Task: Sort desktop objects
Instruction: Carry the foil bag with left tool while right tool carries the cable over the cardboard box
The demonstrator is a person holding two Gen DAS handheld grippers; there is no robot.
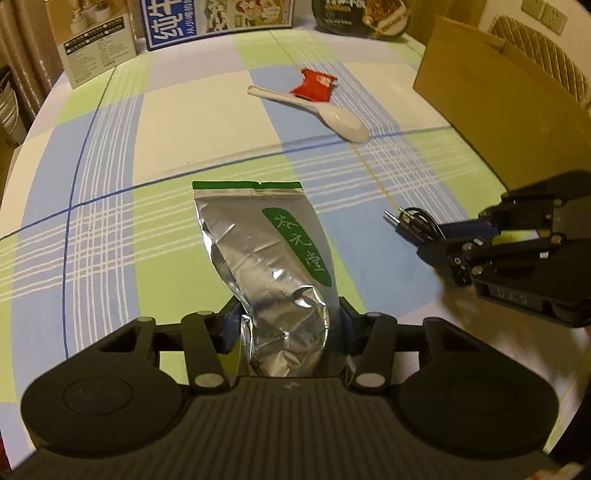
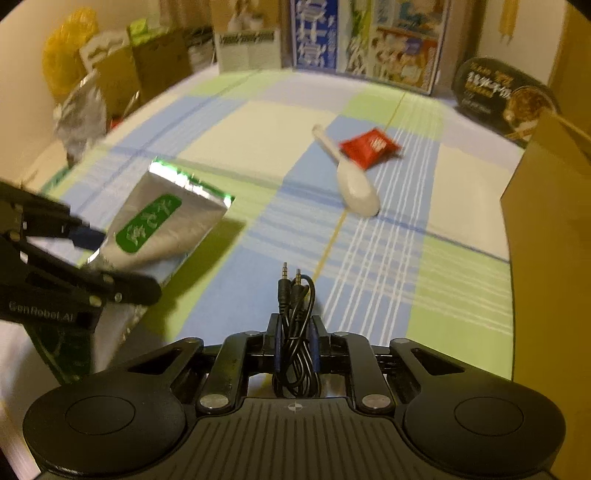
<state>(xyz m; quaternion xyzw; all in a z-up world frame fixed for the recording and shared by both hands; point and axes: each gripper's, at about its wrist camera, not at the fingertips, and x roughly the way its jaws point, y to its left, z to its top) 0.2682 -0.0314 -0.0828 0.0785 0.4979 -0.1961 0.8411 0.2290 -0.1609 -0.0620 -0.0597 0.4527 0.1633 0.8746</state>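
Left wrist view, nearest first: the left gripper [image 1: 284, 325] is clamped on the lower end of a silver foil pouch [image 1: 266, 251], its blue pads pressing the crinkled sides. The pouch (green oval label, green strip along its sealed top) sticks out forward past the fingers over the checked tablecloth [image 1: 166, 129]. To the right, at about the same depth, the right gripper [image 1: 424, 236] comes in from the edge with its jaws together on a coiled black cable [image 1: 410, 221]; the plugs poke out beyond the tips. Farther off, a white spoon [image 1: 332, 114] lies on the cloth with a red packet [image 1: 314, 86] touching its handle. A brown cardboard box [image 1: 498, 92] stands along the right side, and printed cartons [image 1: 218, 18] line the far edge.

Right wrist view, near to far: the right gripper [image 2: 295, 332] pinches the cable [image 2: 295, 332] between its blue pads, two audio jacks pointing up ahead of the fingers. At left, the left gripper [image 2: 92, 240] holds the pouch [image 2: 162, 225] tilted, its sealed end raised clear of the cloth [image 2: 258, 129] with a shadow beneath. Beyond lie the spoon [image 2: 354, 184] and the packet [image 2: 369, 146], touching. The box [image 2: 546, 221] fills the right edge; the cartons [image 2: 369, 37] and a dark bowl lid [image 2: 506, 96] stand at the back.
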